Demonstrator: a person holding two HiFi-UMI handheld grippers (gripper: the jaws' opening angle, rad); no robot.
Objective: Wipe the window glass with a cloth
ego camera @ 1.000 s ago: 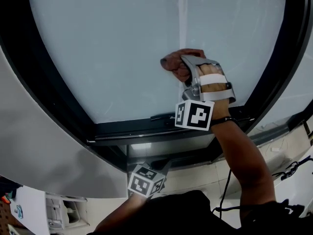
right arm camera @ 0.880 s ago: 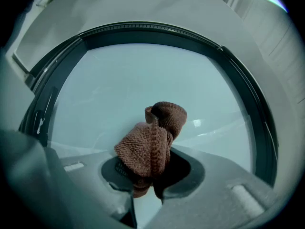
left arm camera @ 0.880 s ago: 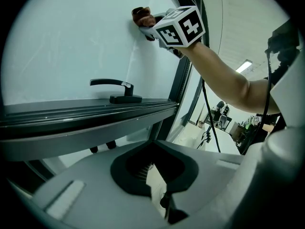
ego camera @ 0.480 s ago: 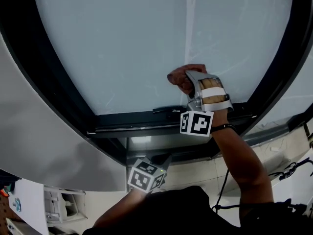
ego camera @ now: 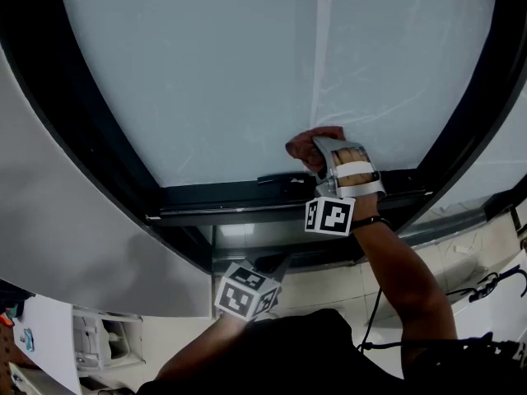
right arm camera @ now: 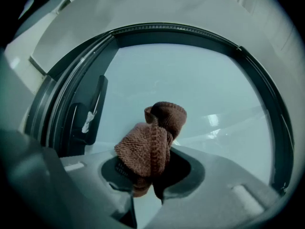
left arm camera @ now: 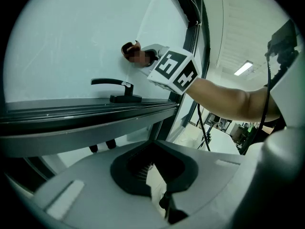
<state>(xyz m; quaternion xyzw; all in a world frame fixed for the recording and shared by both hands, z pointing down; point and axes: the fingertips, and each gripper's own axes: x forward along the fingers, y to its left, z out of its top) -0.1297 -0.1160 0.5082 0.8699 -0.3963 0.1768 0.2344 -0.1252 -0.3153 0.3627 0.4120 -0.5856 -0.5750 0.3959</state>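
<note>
1. Two tongs are in play, and the left tongs (left arm camera: 159, 192) do no work. They hang low beneath the dark window frame (ego camera: 247, 197), jaws drawn together with only a thin sliver between them and nothing in it.
2. Moving right, the window glass (ego camera: 206, 72) fills the upper part of the head view, pale and frosted-looking, with a faint vertical line running down it.
3. Farther right, the right tongs (right arm camera: 147, 178) pinch a brown knitted cloth (right arm camera: 152, 137). The cloth bunches out of the jaws and presses on the glass near its bottom edge, just above the frame.
4. Wiping looks to be under way, with the cloth at the foot of the pane. I judge the next move calls for a sweep back up or sideways with steady pressure, so the wad stays flat to the glass and the jaws clear the frame.
5. Only the left gripper view shows the black window handle (left arm camera: 114, 85) in profile, standing out from the sash, with the room's ceiling light behind the forearm.
6. Only the right gripper view shows the grip itself and the cloth's ribbed weave, while the head view hides that pinch behind the hand.
</note>
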